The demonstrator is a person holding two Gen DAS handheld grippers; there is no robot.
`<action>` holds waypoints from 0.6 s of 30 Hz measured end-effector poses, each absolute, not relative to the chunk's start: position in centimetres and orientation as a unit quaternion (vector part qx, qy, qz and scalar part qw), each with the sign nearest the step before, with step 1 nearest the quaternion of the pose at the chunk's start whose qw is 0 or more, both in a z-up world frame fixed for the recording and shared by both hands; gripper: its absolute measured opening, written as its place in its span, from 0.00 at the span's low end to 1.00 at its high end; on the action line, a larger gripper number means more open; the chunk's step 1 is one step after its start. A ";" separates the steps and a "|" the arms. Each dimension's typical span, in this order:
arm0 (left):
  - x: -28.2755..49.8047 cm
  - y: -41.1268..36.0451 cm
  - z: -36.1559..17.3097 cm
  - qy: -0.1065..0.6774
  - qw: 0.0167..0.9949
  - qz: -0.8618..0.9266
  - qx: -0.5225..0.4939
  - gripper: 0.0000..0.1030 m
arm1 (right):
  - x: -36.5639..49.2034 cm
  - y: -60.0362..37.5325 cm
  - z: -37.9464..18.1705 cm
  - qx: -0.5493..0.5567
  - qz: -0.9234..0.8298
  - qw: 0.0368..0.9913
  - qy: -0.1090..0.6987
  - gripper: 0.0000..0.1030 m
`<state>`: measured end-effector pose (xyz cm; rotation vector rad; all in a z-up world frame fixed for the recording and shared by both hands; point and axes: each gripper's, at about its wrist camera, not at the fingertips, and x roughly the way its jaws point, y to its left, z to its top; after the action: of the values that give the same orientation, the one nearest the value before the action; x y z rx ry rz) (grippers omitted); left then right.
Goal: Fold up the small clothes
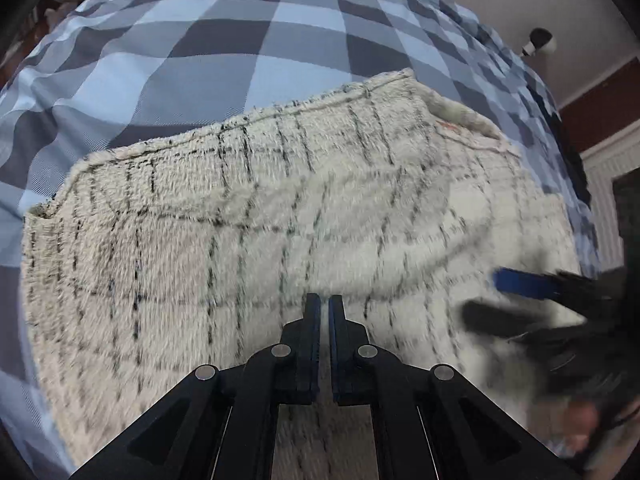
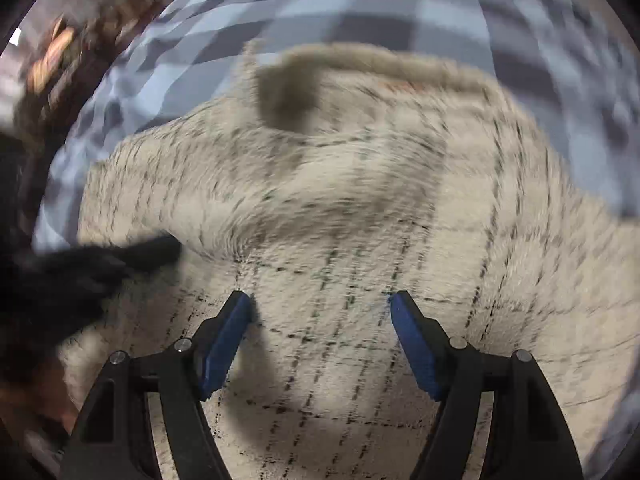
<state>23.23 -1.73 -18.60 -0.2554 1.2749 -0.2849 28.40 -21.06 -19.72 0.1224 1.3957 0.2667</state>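
A fuzzy cream cloth with a thin dark grid pattern [image 1: 256,216] lies spread on a blue and grey checked cover [image 1: 168,40]. My left gripper [image 1: 325,300] hovers just above the cloth's near part, its jaws almost together with only a thin gap and nothing clearly between them. My right gripper [image 2: 320,300] is open over the same cloth [image 2: 360,220], its blue pads wide apart and empty. The right gripper shows blurred at the right edge of the left wrist view [image 1: 532,300]. The left gripper shows as a dark blur at the left of the right wrist view [image 2: 120,260].
The checked cover [image 2: 360,4] reaches past the cloth on all far sides. A white wall and a dark red wall with white trim [image 1: 600,100] stand at the far right. Blurred brown clutter [image 2: 60,52] lies beyond the cover's left edge.
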 end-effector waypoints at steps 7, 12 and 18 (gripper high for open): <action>24.9 6.6 -17.8 0.563 0.804 -0.034 -0.188 0.02 | 29.0 -34.8 -19.9 0.222 0.001 0.748 0.626 0.63; 24.6 7.6 -14.8 0.535 0.836 0.112 -0.046 0.03 | 27.5 -36.1 -15.8 0.197 -0.120 0.775 0.589 0.55; 24.1 0.2 -12.8 0.523 0.843 -0.091 -0.084 0.03 | 28.0 -27.7 -12.7 0.163 0.075 0.797 0.576 0.59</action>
<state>24.11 0.21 -12.76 -0.1765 1.1046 -0.1929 28.02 -27.71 -12.73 0.3510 1.2378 0.1607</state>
